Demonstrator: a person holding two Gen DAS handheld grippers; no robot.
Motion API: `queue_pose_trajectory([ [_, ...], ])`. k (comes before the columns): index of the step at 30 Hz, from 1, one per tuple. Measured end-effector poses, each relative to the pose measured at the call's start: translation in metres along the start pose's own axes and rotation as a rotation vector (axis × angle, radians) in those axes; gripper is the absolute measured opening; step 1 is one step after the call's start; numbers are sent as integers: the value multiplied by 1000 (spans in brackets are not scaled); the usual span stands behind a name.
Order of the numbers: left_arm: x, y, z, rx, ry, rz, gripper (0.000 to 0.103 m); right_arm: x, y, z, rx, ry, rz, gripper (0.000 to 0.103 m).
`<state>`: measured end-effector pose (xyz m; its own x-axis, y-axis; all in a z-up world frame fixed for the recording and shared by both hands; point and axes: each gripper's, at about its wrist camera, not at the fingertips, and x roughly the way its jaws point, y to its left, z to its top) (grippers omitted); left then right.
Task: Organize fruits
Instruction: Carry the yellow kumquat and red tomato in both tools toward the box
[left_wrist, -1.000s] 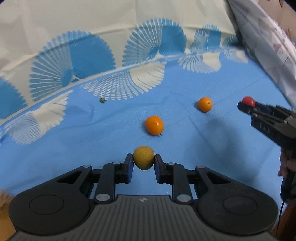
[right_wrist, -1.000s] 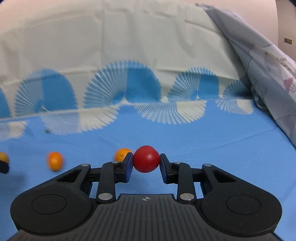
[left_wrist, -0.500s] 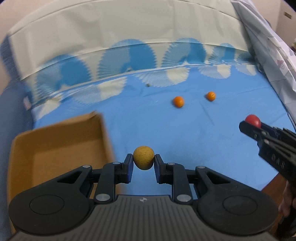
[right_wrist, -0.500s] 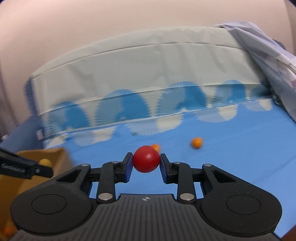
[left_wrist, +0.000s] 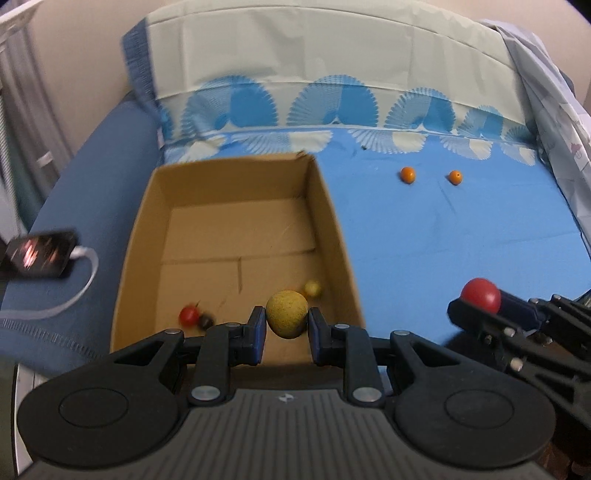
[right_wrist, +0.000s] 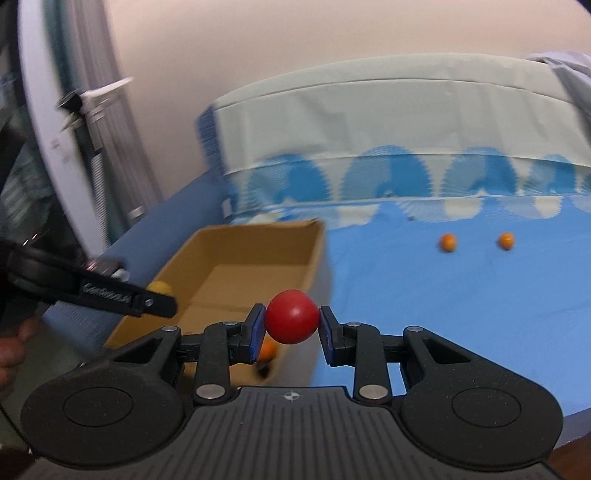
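Note:
My left gripper (left_wrist: 287, 324) is shut on a yellow-brown fruit (left_wrist: 287, 313) and holds it above the near end of an open cardboard box (left_wrist: 332, 229). Inside the box lie a red fruit (left_wrist: 189, 316), a dark fruit (left_wrist: 207, 320) and a small yellow fruit (left_wrist: 312, 288). My right gripper (right_wrist: 291, 326) is shut on a red fruit (right_wrist: 291, 320), held to the right of the box (right_wrist: 258, 254) over the blue cloth. It also shows in the left wrist view (left_wrist: 480, 295). Two orange fruits (left_wrist: 407, 174) (left_wrist: 455, 177) lie on the cloth far right.
The blue cloth (left_wrist: 443, 240) covers a bed with patterned bedding along the back. A phone with a white cable (left_wrist: 40, 251) lies on the dark blue surface left of the box. A rumpled grey quilt (left_wrist: 554, 110) rises at the right edge.
Both grippers have swung back and to the left with their fruits. The cardboard box has come fully into view under the left gripper, and the orange fruits are now far off.

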<state>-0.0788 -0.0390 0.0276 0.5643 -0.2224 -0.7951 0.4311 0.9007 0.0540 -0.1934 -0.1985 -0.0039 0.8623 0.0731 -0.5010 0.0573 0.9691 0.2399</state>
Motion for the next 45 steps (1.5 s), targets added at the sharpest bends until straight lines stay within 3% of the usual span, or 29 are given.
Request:
queue_pose_trajectory([
  [6, -27, 27, -40, -47, -15, 22, 27, -20, 44, -16, -74, 24, 50, 32],
  [14, -41, 49, -69, -97, -20, 22, 26, -24, 67, -20, -112, 31, 60, 32],
  [45, -31, 59, -70, -140, -12, -3, 27, -16, 76, -21, -134, 71, 43, 32],
])
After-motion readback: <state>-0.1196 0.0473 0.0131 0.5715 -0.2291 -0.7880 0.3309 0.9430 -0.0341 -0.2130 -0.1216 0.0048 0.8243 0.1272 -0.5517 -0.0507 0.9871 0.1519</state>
